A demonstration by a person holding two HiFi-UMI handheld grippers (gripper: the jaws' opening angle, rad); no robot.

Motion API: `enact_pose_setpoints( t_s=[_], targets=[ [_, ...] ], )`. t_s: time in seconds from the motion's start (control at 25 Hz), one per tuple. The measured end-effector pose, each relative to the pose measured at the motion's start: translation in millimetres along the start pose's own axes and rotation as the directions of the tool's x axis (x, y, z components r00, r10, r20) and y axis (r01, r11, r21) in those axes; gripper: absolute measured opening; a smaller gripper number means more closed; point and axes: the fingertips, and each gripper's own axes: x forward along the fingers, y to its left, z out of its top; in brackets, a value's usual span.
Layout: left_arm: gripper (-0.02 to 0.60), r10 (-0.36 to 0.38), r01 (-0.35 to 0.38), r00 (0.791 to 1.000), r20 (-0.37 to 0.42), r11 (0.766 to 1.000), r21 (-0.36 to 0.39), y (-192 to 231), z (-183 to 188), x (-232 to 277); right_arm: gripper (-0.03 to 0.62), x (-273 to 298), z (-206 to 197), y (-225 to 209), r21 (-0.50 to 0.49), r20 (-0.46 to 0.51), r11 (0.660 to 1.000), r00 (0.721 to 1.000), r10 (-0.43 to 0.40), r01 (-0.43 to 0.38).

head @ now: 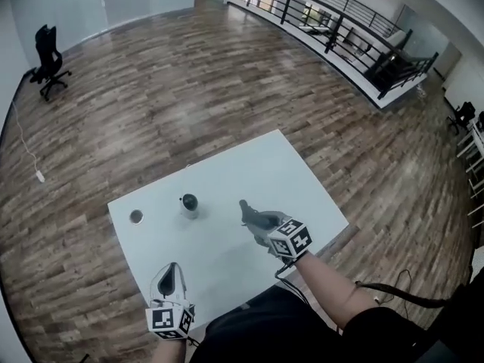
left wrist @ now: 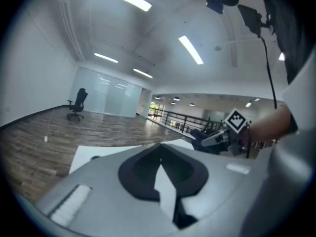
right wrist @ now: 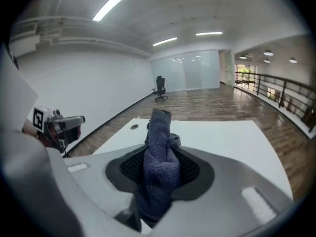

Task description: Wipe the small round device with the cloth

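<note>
I'm pinching the limp cloth [right wrist: 159,167] in right tool [head: 245,206]; left tool [left wrist: 160,149] closed, empty; device [head: 189,202] at nine o'clock probably light, needing bracing.

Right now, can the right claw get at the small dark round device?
Probably yes. The right claw, shut on a blue-grey cloth, is near the small dark round device; only bare white table lies between them.
</note>
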Motion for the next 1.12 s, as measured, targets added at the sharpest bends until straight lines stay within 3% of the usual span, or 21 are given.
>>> enact_pose_setpoints(
  t_s=[0.12, 0.32, 0.44, 0.6, 0.8, 0.96, 1.12],
  targets=[
    [0.008, -0.097, 0.095, 0.995, 0.035, 0.995, 0.043, -27.8, 18.8, 23.9, 0.126, -31.6, -19.9, -2.6, 0.112, 0.013, 0.994, 1.000, -0.019, 0.018],
    [0.008, -0.160, 0.150, 0.983, 0.085, 0.983, 0.107, -58.0, 51.5, 24.8, 0.126, -32.6, -87.4, 0.7, 0.099, -0.133, 0.993, 0.990, -0.054, 0.068],
    [0.008, -0.138, 0.125, 0.986, 0.089, 0.983, 0.131, -60.8, 59.0, 14.7, 0.126, -15.0, -128.2, 1.6, 0.031, -0.243, 0.996, 0.967, -0.077, 0.088],
    [0.008, -0.056, 0.049, 0.997, 0.059, 0.992, 0.120, -52.8, 52.2, 6.3, 0.126, 9.3, -164.7, 4.2, -0.078, -0.352, 0.995, 0.932, -0.085, 0.062],
    [0.008, 0.007, -0.012, 0.999, 0.042, 0.993, 0.116, -59.2, 46.8, 4.9, 0.137, 24.1, -198.0, 15.4, -0.206, -0.489, 0.977, 0.871, -0.047, -0.063],
    [0.008, 0.025, -0.031, 0.998, 0.058, 0.993, 0.110, -69.2, 45.7, 10.5, 0.181, 27.2, -203.5, 22.0, -0.211, -0.512, 0.966, 0.859, 0.020, -0.148],
    [0.008, 0.025, -0.034, 0.996, 0.088, 0.994, 0.103, -73.9, 50.8, 19.7, 0.302, 31.3, -187.4, 31.2, -0.186, -0.478, 0.957, 0.871, 0.111, -0.224]
  ],
)
